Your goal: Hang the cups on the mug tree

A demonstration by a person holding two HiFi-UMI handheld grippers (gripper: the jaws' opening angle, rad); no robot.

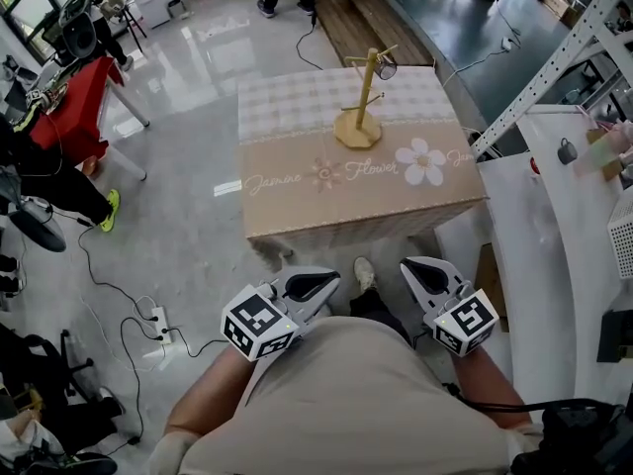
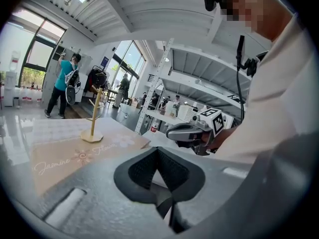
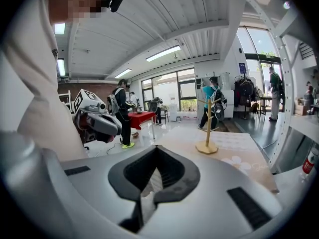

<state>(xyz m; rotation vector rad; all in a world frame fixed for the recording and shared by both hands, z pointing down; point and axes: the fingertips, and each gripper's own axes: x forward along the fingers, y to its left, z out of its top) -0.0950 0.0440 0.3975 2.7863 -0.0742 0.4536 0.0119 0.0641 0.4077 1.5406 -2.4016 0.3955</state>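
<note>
In a big room, a table (image 1: 297,181) with a flower cloth stands at 12 o'clock. On it we see a light wooden mug tree (image 1: 364,92). One dark cup (image 1: 386,68) hangs at its 1 o'clock. Our left gripper (image 1: 315,285) and right gripper (image 1: 427,273) are squeezed closed, holding nothing.

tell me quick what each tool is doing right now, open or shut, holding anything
left tool: shut, holding nothing
right tool: shut, holding nothing

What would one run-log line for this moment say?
left gripper: shut, empty | right gripper: shut, empty | mug tree: on table, one cup hung | grippers: short of table
</note>
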